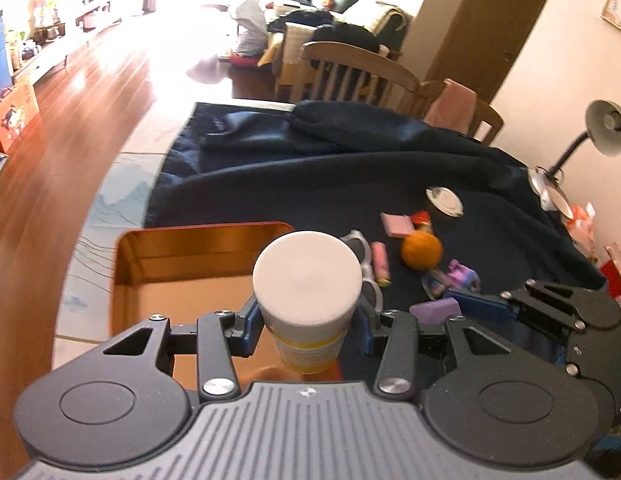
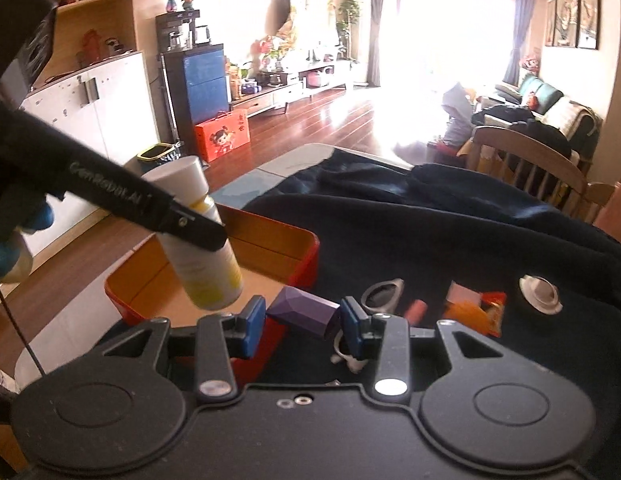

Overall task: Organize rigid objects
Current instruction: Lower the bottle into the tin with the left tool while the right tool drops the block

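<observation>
Left gripper (image 1: 306,320): jaws clamped on white bottle (image 1: 306,276), above orange bin (image 1: 198,236).
Right gripper (image 2: 302,320): jaws pinching purple block (image 2: 302,310), beside bin.
Bin: apparently empty.
Left: orange (image 1: 421,251), glasses (image 1: 360,252), beyond jaws.

Bottle (image 1: 306,300): white cap, yellow label, you've got it clamped over the orange box (image 1: 158,240).
Purple block (image 2: 302,312): faceted, you grip it at the box's rim.
Orange (image 1: 421,250): on the cloth.
</observation>
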Motion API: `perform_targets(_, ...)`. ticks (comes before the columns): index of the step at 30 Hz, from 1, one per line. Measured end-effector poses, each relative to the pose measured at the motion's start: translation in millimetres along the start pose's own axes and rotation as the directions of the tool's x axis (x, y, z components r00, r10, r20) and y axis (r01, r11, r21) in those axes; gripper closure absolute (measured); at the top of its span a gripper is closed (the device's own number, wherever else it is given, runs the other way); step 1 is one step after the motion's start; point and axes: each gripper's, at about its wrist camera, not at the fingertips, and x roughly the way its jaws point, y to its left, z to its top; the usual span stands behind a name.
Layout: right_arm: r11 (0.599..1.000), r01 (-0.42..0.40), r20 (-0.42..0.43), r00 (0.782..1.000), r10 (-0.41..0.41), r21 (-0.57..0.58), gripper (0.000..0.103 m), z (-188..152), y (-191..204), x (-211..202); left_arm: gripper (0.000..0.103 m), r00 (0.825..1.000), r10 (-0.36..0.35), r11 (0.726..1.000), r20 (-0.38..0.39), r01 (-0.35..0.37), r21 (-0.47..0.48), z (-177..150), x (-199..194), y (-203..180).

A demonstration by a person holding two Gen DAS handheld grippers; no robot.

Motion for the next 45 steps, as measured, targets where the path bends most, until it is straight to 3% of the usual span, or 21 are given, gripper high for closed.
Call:
perform_targets(10, 0.993, -0.049, -0.055, 0.998, 0.043, -0.107, 0.063, 13, 44, 54, 0.059, 0.986, 0.11, 0.992, -0.126, -0.101, 0.08, 4, 42, 46)
perform_targets(19, 0.977, -0.091, -0.137, 0.988, 0.065, -0.193, 0.063, 11, 74, 101, 0.059, 0.976, 0.12, 0.99, -0.179, -0.105, 0.095, 4, 71, 67)
perform_targets(28, 0.979, -0.097, -0.2, 0.978, 0.06, -0.181, 0.063, 6, 81, 124, 0.059, 0.98, 0.116, 0.986, -0.163, -0.094, 0.136, 18, 89, 62)
perform_targets(39, 0.984, -0.099, -0.251, 0.966, 0.059, -0.149, 0.062, 6, 78, 138, 0.059, 0.961, 0.152, 0.978, -0.232, -0.111, 0.178, 14, 121, 64)
perform_targets(45, 0.988, -0.093, -0.253, 0.966, 0.059, -0.121, 0.053, 5, 75, 133, 0.059, 0.955, 0.163, 0.978, -0.249, -0.124, 0.166, 10, 128, 68)
